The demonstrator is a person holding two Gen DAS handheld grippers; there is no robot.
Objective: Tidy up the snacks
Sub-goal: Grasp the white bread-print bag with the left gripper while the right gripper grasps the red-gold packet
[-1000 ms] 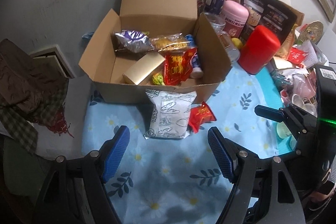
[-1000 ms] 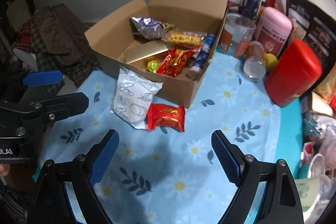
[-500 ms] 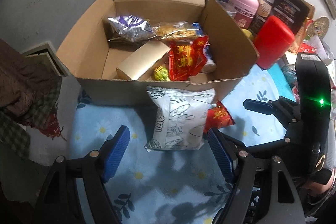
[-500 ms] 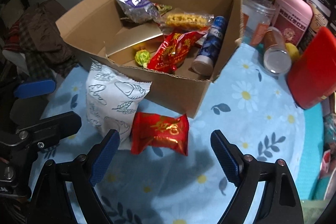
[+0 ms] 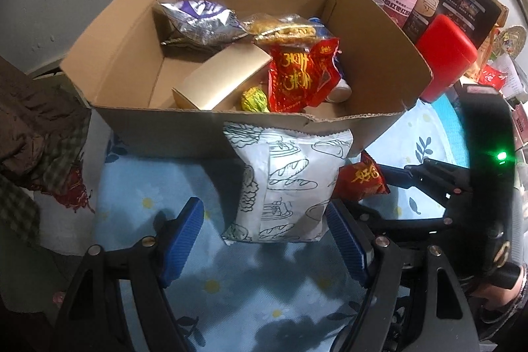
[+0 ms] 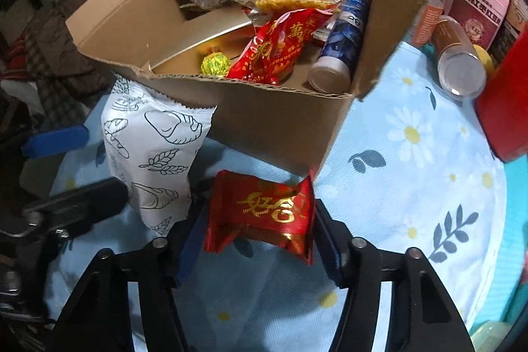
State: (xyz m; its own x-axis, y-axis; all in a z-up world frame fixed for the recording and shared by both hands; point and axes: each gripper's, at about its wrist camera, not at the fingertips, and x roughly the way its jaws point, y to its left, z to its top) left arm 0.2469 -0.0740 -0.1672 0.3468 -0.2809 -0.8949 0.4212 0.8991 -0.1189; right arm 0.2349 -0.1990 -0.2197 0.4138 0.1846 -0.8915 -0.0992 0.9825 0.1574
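Blue daisy-print tablecloth (image 6: pixel 412 174) under cardboard box (image 6: pixel 283 127), white bread packet (image 5: pixel 287 183), red packet (image 6: pixel 264 213).

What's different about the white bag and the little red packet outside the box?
The white bag is bigger and white with line drawings of bread and wheat; the red packet is smaller and shiny red with gold characters. The white bag stands leaning on the cardboard box; the red packet sits between the right gripper fingers, which close on its sides. Both are sealed snacks on the flowered cloth.

Dim indoor light with soft shadows beneath the snacks, strong fisheye bending, black corners and slight blur.
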